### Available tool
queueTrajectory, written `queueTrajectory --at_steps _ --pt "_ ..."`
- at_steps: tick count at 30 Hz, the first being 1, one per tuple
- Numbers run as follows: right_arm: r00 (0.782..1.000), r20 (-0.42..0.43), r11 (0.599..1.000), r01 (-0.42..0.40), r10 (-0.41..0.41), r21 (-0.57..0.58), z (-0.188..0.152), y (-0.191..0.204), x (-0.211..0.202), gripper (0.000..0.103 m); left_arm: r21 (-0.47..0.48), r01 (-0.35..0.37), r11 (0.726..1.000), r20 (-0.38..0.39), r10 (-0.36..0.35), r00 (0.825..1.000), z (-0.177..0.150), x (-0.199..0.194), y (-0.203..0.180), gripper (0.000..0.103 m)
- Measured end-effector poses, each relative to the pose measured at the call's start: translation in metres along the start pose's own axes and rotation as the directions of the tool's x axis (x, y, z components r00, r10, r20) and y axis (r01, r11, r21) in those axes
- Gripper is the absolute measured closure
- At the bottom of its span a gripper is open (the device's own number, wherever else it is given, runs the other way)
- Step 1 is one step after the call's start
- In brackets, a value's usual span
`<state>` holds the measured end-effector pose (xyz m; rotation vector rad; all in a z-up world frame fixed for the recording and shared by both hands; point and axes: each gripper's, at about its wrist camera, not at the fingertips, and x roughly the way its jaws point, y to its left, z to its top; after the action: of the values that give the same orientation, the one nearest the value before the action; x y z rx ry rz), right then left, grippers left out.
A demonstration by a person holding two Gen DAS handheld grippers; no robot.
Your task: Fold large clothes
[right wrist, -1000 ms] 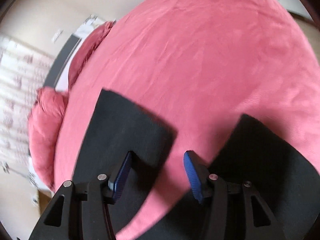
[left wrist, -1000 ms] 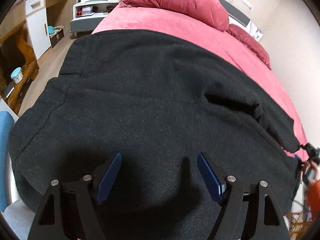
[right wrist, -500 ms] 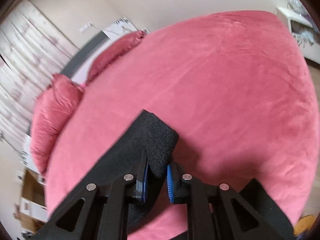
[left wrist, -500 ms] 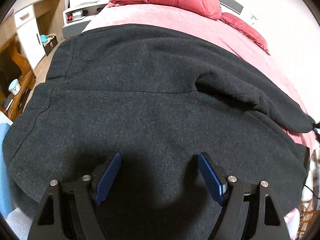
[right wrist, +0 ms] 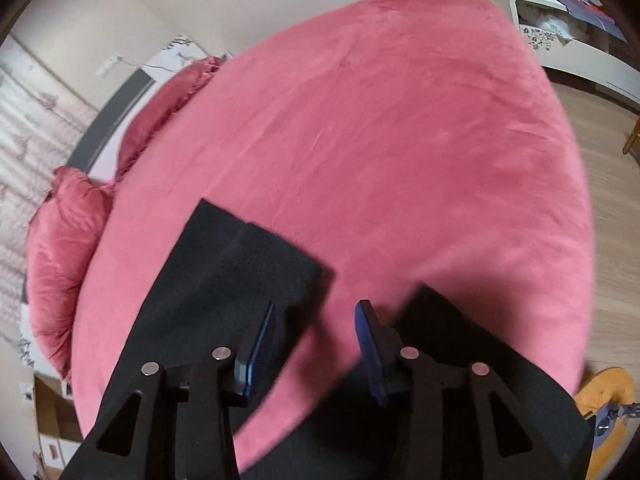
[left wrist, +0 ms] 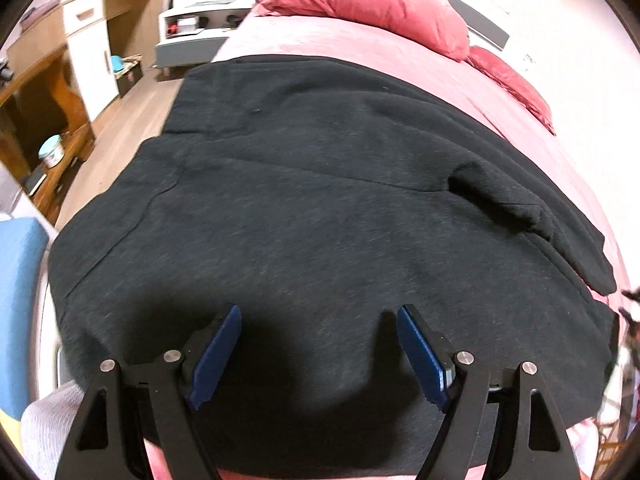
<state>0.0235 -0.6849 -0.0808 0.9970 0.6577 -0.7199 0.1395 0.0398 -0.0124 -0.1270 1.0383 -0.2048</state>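
— Where's the garment now?

— Spread dark and broad over the pink bed, nearly edge to edge. One sleeve lies out straight on the cover, its cuff end square and flat.

— And the tongs?

— The left gripper hangs wide apart over the body of the cloth, nothing between its blue pads. The right gripper is just opening above the sleeve; its jaws are off the cloth, with bare bed showing in the gap.

— How would it handle, you think?

— Thick knit, I'd say, soft and limp, fairly heavy for its size. It won't slide much on that plush cover, so dragging would likely bunch it. There's already a ridge near the right shoulder.

— So where to grab?

— At the cuff edge for the sleeve, pinching both layers. For the body, hem corners or the side seam, lifting rather than pulling flat.
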Motion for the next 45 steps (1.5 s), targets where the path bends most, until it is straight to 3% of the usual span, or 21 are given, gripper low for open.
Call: queueTrajectory --at_steps 5,10,16,27,38,41,45 --pt "0.998 -0.032 0.980 0.045 -0.052 -0.195 -0.059 0.001 -0.045 0.058 0.066 -0.045 0.997 0.020 0.044 0.999 -0.013 -0.003 -0.013 0.009" --pt "0.996 -0.050 0.928 0.044 -0.067 -0.370 -0.131 0.011 -0.077 0.058 0.151 -0.108 0.983 0.031 0.104 0.994 -0.027 -0.008 -0.026 0.007" --pt "0.997 -0.076 0.928 -0.002 -0.029 -0.372 -0.185 0.013 -0.098 0.057 0.148 -0.122 0.981 0.034 0.118 0.992 -0.040 -0.021 -0.021 0.006" --pt "0.995 -0.080 0.960 0.039 -0.064 -0.278 -0.208 -0.013 -0.122 0.056 0.004 -0.146 0.989 0.041 0.146 0.988 -0.056 -0.046 0.016 0.006" --pt "0.992 -0.092 0.980 0.067 -0.085 -0.189 -0.202 -0.048 -0.128 0.038 -0.184 -0.158 0.970 0.007 0.162 0.987 -0.060 -0.049 0.065 0.006" --pt "0.992 -0.109 0.991 0.053 -0.068 -0.126 -0.202 -0.061 -0.126 0.036 -0.207 -0.141 0.968 0.006 0.145 0.989 -0.061 -0.049 0.072 0.006" --pt "0.991 -0.125 0.997 0.048 -0.054 -0.054 -0.201 -0.078 -0.123 0.036 -0.276 -0.067 0.959 0.036 0.080 0.996 -0.065 -0.053 0.086 0.006"
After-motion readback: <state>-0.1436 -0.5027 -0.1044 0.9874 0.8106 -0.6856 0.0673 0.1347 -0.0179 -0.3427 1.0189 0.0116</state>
